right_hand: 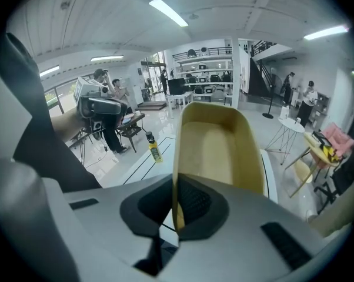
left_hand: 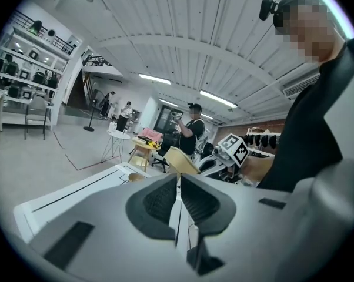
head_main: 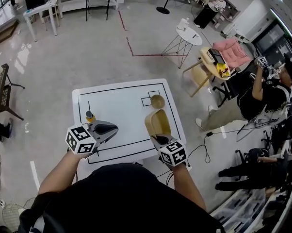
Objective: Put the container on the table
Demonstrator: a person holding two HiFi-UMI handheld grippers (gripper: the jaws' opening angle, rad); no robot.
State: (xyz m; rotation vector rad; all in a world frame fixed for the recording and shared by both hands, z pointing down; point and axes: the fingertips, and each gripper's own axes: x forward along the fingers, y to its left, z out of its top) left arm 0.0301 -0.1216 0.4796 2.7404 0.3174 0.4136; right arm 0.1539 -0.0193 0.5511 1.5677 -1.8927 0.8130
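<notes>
A tan oval container (head_main: 157, 122) hangs tilted over the right part of the white table (head_main: 121, 98), which is marked with black lines. My right gripper (head_main: 159, 139) is shut on the container's near wall; in the right gripper view the wall (right_hand: 218, 143) stands on edge between the pads of that gripper (right_hand: 176, 185). My left gripper (head_main: 114, 128) hovers over the table's front left, and its jaws (left_hand: 178, 180) are shut with nothing between them. From the left gripper view the container (left_hand: 178, 159) shows to the right.
A small yellow bottle (head_main: 89, 116) stands on the table just beyond my left gripper. A small round tan bowl (head_main: 157, 101) sits by a marked square. A person (head_main: 262, 93), a round side table (head_main: 188, 35) and a chair with a pink cushion (head_main: 231, 50) are at the right.
</notes>
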